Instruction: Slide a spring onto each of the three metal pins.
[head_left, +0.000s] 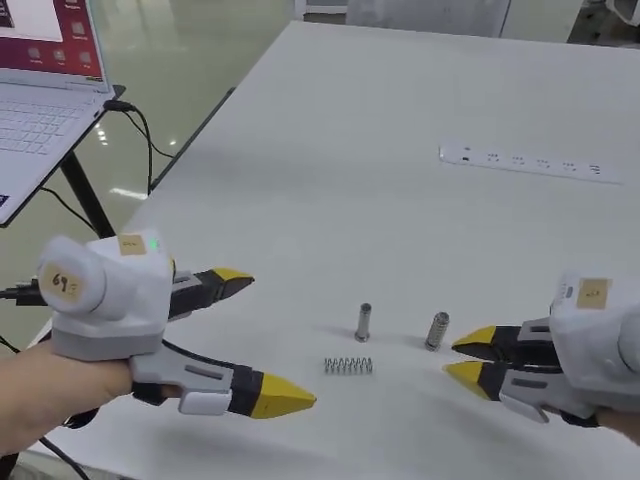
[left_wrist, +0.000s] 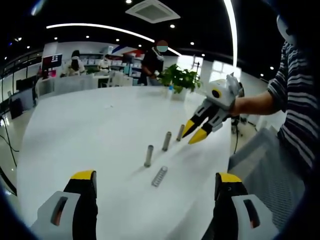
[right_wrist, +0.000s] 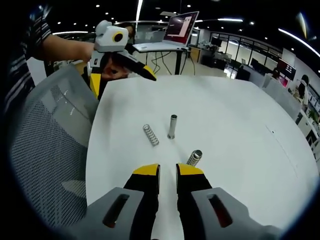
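Observation:
A bare metal pin (head_left: 363, 322) stands upright on the white table (head_left: 400, 120). To its right stands a second pin with a spring on it (head_left: 437, 331). A loose spring (head_left: 348, 366) lies flat in front of the bare pin. My left gripper (head_left: 265, 340) hovers left of them, jaws wide apart and holding nothing. My right gripper (head_left: 458, 358) has its tips just right of the sprung pin, a narrow gap between them and nothing in it. In the left gripper view a third upright pin (left_wrist: 180, 132) stands beside the right gripper (left_wrist: 193, 132).
A white power strip (head_left: 530, 163) lies at the table's far right. An open laptop (head_left: 40, 90) sits on a stand off the table's left edge, with cables hanging. A mesh chair (right_wrist: 45, 150) is behind the near edge.

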